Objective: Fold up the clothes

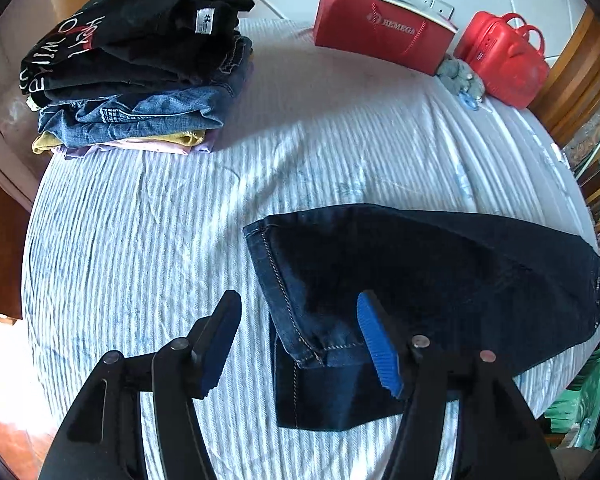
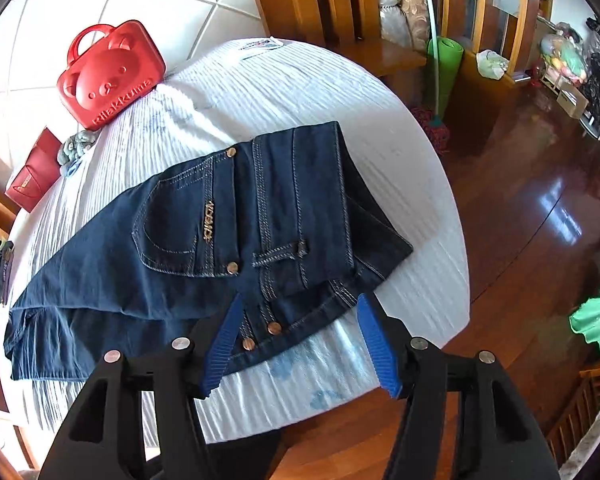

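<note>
On the bed with the white and blue striped sheet (image 1: 140, 220), the left camera shows a pair of dark blue denim jeans (image 1: 440, 264) lying long and flat, one leg on top of the other. The leg ends sit right in front of the left gripper (image 1: 300, 340), whose blue pads are spread wide and hold nothing. Far back sits a neat stack of folded clothes (image 1: 136, 72), near a red paper bag (image 1: 380, 28) and a red hard case with handles (image 1: 504, 60). Over at the right camera, the waist end of the jeans lies near the bed's edge, and the right gripper (image 2: 300, 340) hangs just above the waistband buttons, also wide and empty. I think the jeans are folded in half the long way, and still need folding across. Each gripper would need to pinch its end so the legs can come up to the waist.
</note>
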`<state>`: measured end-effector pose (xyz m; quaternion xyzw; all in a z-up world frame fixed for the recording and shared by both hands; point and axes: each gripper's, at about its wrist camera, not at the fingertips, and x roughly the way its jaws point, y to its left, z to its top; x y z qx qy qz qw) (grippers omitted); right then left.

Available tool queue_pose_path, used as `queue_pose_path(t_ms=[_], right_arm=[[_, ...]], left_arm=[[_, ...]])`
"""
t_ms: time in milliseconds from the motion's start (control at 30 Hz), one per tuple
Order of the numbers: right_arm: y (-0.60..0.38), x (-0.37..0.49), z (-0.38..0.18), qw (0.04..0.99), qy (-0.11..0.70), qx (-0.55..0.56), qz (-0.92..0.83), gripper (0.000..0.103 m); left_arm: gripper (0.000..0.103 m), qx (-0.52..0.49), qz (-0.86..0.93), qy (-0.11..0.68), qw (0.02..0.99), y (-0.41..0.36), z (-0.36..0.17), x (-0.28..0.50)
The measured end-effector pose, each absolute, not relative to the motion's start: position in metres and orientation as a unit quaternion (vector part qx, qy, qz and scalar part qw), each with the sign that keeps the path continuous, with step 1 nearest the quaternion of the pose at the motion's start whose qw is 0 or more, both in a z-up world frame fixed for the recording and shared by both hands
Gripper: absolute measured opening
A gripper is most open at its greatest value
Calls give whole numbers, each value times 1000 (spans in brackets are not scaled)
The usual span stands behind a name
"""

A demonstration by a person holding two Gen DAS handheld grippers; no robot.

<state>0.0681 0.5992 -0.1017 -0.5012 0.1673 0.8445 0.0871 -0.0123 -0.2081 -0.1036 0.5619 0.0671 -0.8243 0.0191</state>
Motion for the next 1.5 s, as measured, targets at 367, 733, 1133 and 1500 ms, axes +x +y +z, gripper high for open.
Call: queue_pose_path(t_ms=[367, 733, 1133, 1500], right_arm=[[587, 49, -102, 60, 205, -515, 830, 69], [491, 22, -133, -32, 293, -574, 764, 68], [366, 7, -144, -59, -99, -580, 806, 64], [350, 19, -99, -62, -158, -502, 848, 3]], left_arm=[[62, 618, -781, 69, 58, -219, -166, -65], [21, 590, -806, 6, 53, -191, -164, -56], [11, 547, -836, -6, 50, -187, -121, -47], [10, 478, -876, -31, 57, -169, -62, -61]])
